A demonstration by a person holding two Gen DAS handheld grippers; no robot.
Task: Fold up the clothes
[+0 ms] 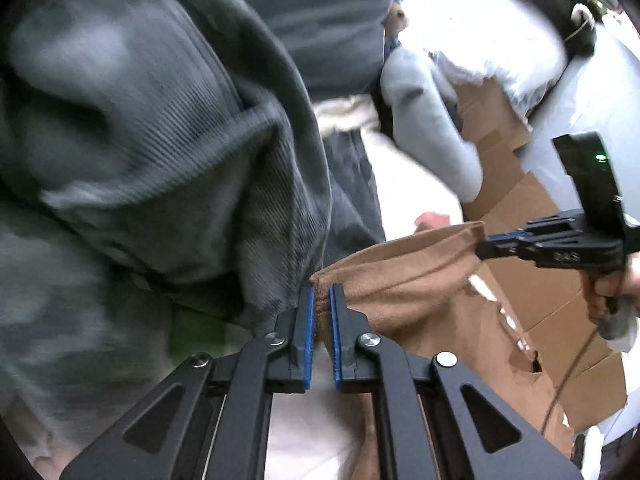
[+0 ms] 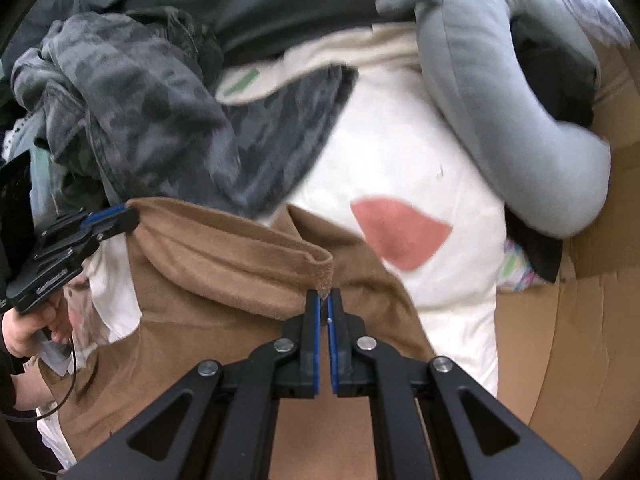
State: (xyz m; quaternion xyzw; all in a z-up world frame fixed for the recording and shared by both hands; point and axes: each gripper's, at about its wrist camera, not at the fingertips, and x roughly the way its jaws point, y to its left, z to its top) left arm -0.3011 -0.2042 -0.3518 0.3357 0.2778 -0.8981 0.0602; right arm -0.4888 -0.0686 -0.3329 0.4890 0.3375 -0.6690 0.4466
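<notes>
Both grippers (image 1: 321,294) (image 2: 324,296) pinch brown garment (image 2: 224,256) hem corners.

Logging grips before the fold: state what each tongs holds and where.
Both hold the brown garment by its folded top hem: left tongs at one corner, right tongs at the other.

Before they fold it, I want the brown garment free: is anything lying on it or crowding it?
Both the left gripper and right gripper pinch the brown garment directly. A grey camouflage garment hangs against its far edge.
</notes>
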